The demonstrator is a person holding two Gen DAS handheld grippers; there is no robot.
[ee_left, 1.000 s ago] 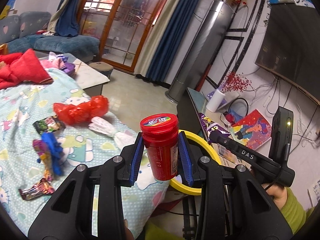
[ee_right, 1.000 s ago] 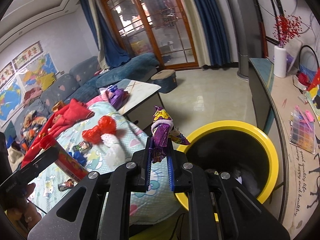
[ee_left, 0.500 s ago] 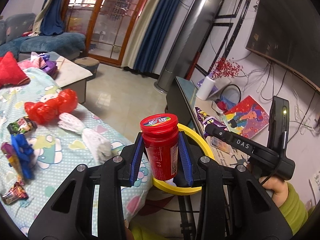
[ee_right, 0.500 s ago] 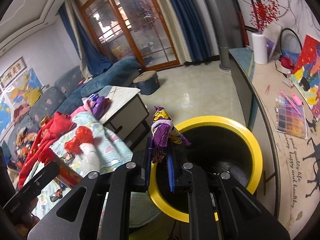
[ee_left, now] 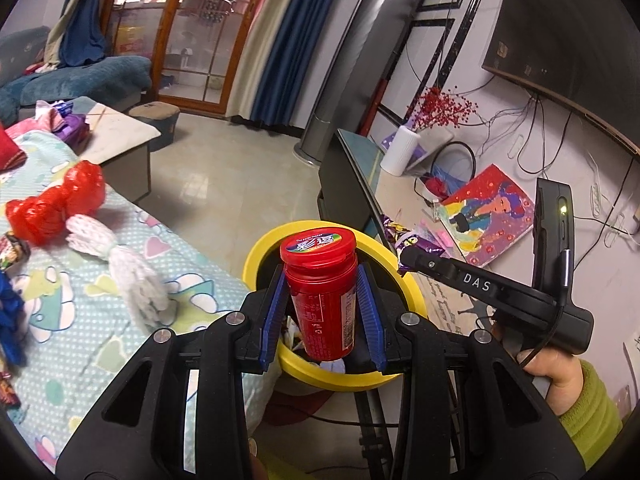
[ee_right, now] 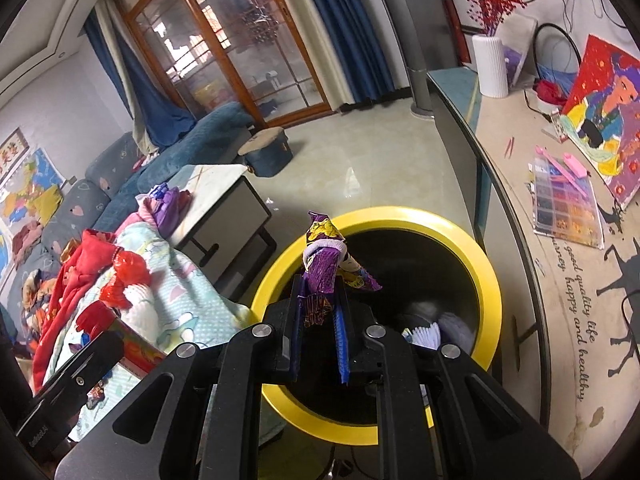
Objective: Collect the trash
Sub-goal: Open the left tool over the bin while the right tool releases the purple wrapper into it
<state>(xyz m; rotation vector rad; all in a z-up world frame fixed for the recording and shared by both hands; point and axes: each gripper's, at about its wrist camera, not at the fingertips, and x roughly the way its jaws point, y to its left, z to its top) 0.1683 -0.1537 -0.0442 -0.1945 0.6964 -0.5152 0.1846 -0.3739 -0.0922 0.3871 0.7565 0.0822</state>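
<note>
Left wrist view: the left gripper (ee_left: 322,300) is clamped on a red bottle (ee_left: 322,296), its blue pads pressed to both sides, the bottle upright with its lid on. It hangs over the near part of the yellow-rimmed bin (ee_left: 256,256), which stands just right of the bed (ee_left: 80,300). Some scraps show low inside the bin, under the bottle. To the right, the right gripper (ee_left: 406,258) reaches over the bin's far rim with a purple wrapper (ee_left: 404,240) at its tip. On the bed to the left lie a red bag (ee_left: 56,208) and a white net (ee_left: 120,264), touching each other, with more wrappers at the far left edge.

Right wrist view: the right gripper (ee_right: 320,312) is closed on the purple wrapper (ee_right: 322,264), which stands crumpled above the pads. It sits over the near-left part of the bin (ee_right: 492,288), whose dark mouth opens beyond; pale trash lies at the bottom on the right. The bed (ee_right: 180,280) is to the left, with the red bag (ee_right: 124,276) on it.

The step in hand looks like the drop: both pieces are carried to the bin and neither is let go. Next, each claw needs to open while its load is inside the rim. The bottle seems well placed; the wrapper is near the rim, so a small push farther over the opening would be safer. The light wrapper may cling to a pad. After that, the bed's leftovers await.
</note>
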